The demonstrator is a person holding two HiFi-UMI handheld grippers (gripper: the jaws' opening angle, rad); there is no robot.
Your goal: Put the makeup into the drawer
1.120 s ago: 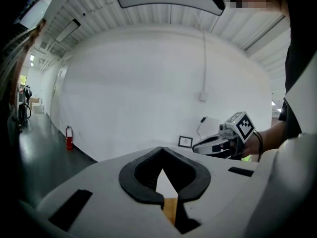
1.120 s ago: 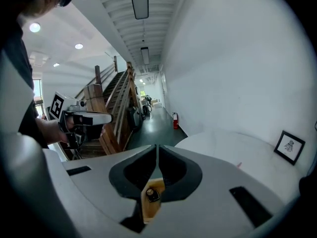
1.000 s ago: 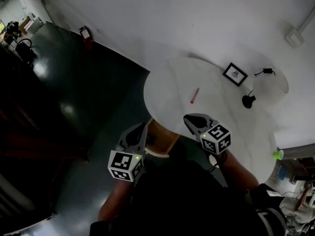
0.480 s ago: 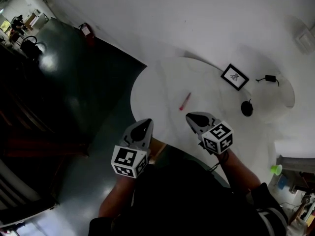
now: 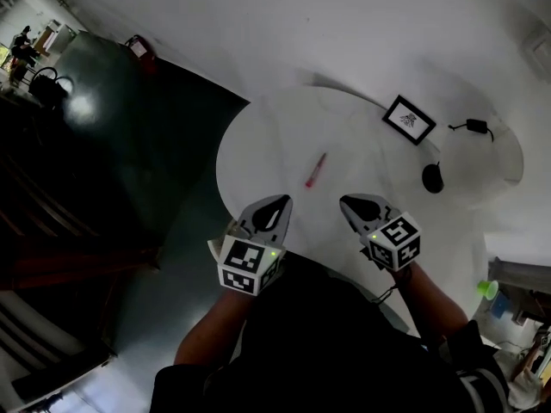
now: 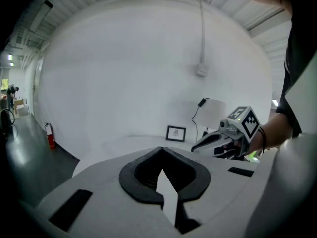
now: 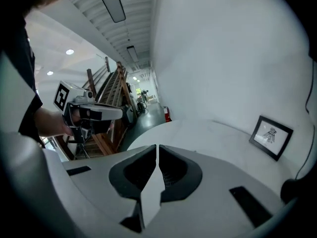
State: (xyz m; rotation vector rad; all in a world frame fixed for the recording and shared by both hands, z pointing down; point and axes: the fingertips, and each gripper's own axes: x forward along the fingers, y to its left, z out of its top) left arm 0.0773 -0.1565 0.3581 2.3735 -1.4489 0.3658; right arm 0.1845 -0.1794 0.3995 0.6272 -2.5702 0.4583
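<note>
Meanwhile left gripper [image 5: 281, 202] and right gripper [image 5: 347, 202] neared the makeup [image 5: 315, 169].

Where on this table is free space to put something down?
Bare: left part of the table, up to the pink stick; also between the stick and the picture frame. More crowded: the right, around the black object.

Head view steeply down over round table [image 5: 275, 140]; both gripper views low, sharing framed picture [image 6: 176, 133]

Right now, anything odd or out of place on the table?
Nothing spilled or damaged. The makeup stick lies loose and slanted on the table; the frame stands upright near the far edge. No drawer shows in any view.
</note>
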